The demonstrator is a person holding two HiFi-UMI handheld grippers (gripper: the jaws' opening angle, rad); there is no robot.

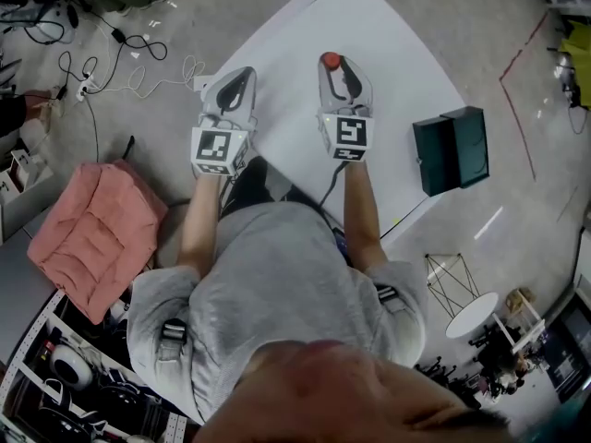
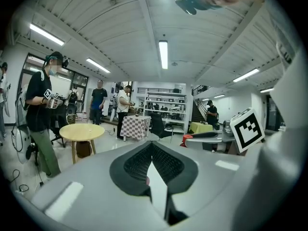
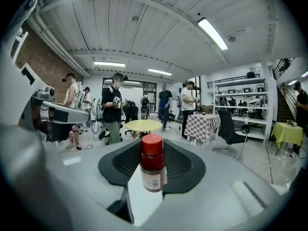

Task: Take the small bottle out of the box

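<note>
Small bottle out of the box
Head view: right claw (image 1: 334,68) holds the small bottle (image 1: 330,60) at its tips, box (image 1: 451,150) well to its right. Left gripper view: left claw (image 2: 152,145) pressed together, empty. Right gripper view: bottle pinched upright, likely for steadiness.

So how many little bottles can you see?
1. The small red-capped bottle is pinched between the jaws of the right gripper. Another could be hidden inside the dark green box further to the right, because its inside doesn't show.
</note>
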